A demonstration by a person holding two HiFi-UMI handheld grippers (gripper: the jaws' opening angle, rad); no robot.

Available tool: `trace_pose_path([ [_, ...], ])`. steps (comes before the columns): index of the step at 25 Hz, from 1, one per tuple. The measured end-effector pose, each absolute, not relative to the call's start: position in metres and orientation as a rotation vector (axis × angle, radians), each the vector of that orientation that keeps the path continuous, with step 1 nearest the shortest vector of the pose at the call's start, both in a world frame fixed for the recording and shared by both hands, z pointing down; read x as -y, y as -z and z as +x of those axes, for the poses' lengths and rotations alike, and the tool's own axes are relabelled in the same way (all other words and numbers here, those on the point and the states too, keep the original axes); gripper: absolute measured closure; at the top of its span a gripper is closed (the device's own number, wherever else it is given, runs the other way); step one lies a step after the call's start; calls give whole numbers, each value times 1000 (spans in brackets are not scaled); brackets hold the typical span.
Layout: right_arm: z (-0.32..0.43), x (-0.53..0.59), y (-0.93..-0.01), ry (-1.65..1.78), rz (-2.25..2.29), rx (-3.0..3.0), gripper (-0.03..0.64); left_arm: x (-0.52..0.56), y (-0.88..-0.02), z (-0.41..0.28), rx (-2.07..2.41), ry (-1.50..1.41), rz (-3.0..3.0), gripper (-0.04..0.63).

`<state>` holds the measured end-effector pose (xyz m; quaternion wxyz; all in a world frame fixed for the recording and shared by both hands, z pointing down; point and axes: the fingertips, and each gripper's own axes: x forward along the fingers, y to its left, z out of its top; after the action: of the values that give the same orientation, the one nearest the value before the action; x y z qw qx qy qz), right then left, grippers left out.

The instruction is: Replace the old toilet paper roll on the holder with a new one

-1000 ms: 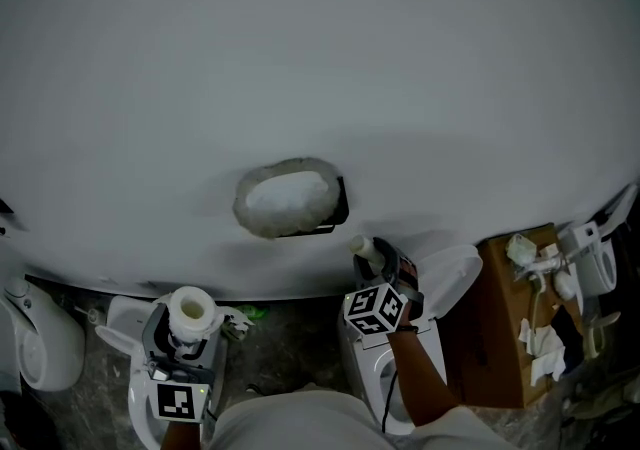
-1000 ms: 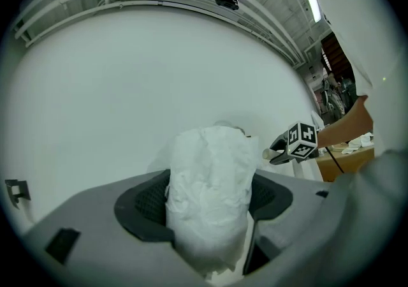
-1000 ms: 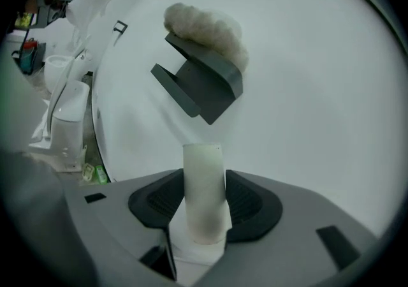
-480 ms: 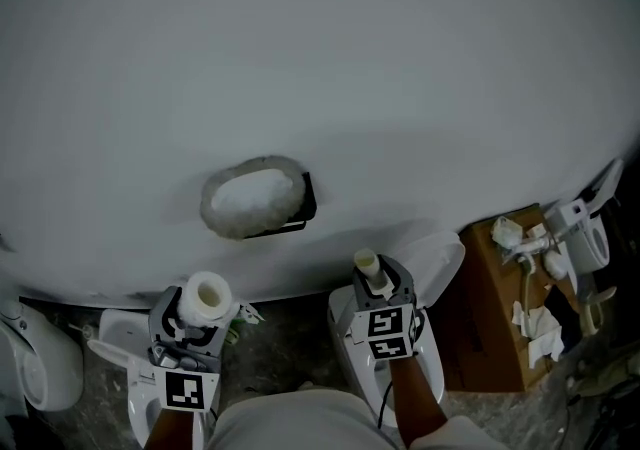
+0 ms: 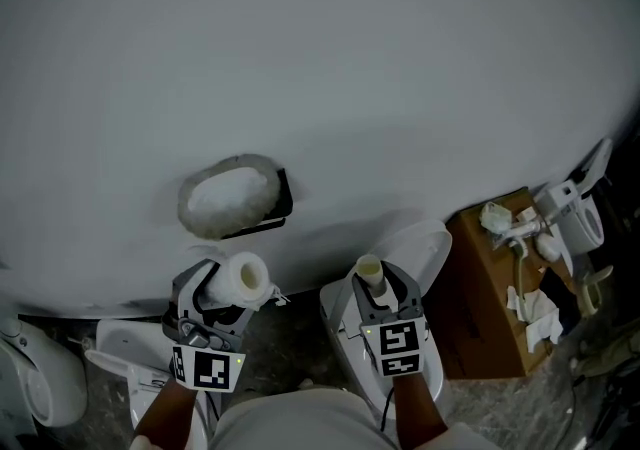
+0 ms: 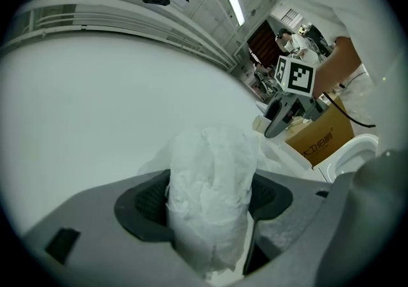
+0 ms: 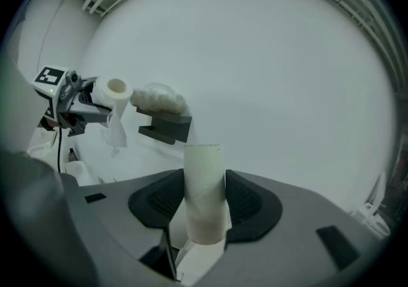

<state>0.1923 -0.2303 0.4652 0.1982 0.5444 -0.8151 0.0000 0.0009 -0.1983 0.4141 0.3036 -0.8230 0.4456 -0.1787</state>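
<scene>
Left claw (image 5: 228,290): closed wide on the new roll (image 6: 210,196), with the white paper pressed between both pads; a loose end is seen hanging below it.
Right claw (image 5: 376,285): closed on the old cardboard tube (image 7: 204,193), which is held upright between the pads with its top standing clear.
Holder (image 7: 164,126): a dark bracket fixed to the wall (image 5: 350,58), just beyond the left claw and up and to the left of the right claw; a crumpled white lump (image 5: 228,196) is seen lying on top of it.
Gap: the new roll is held near the holder but apart from it.
Done: the bare tube is judged to be off the holder already, and the replacement is in hand.
Left to do: the new roll is yet to be set on the holder, and the old tube is yet to be put aside.
Unclear: whether the lump must be cleared first cannot be told.
</scene>
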Motion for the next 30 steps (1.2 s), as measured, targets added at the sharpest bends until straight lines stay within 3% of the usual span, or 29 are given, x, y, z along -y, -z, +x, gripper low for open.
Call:
trace_pose_path([
  [18, 215, 190, -471, -105, 1562, 2324, 422, 258, -485, 111, -803, 757, -1936, 266],
  [30, 231, 195, -476, -130, 1552, 2310, 422, 307, -514, 140, -736, 928, -1782, 267],
])
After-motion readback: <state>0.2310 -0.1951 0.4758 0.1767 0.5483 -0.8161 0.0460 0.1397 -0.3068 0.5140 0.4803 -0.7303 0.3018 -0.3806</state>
